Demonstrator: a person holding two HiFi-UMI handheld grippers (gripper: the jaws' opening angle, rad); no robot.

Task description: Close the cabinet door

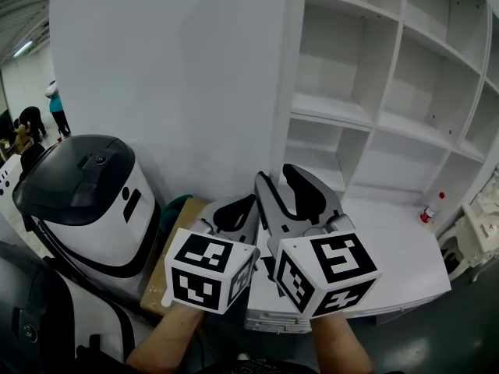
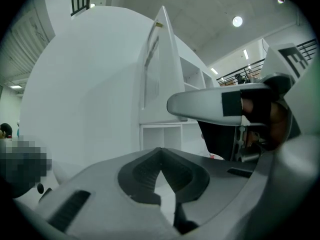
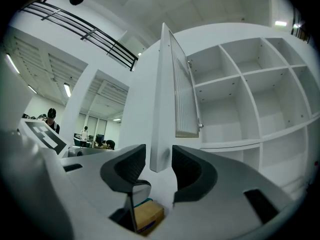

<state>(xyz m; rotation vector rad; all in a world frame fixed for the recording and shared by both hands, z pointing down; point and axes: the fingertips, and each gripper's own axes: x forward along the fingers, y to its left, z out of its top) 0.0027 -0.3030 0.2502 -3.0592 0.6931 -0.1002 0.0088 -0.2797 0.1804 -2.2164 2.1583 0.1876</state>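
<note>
We find no words, numbers or brand names that can be read. The cube (image 1: 204, 275) on the left gripper (image 1: 240, 206) and the cube (image 1: 327, 269) on the right gripper (image 1: 277, 181), both near us, carry black-and-white square markers, patterns rather than letters. At the far right a small red-capped bottle (image 1: 427, 211) has a label too small to read. In the right gripper view a cardboard box (image 3: 147, 218) shows blue print, too blurred to read.
</note>
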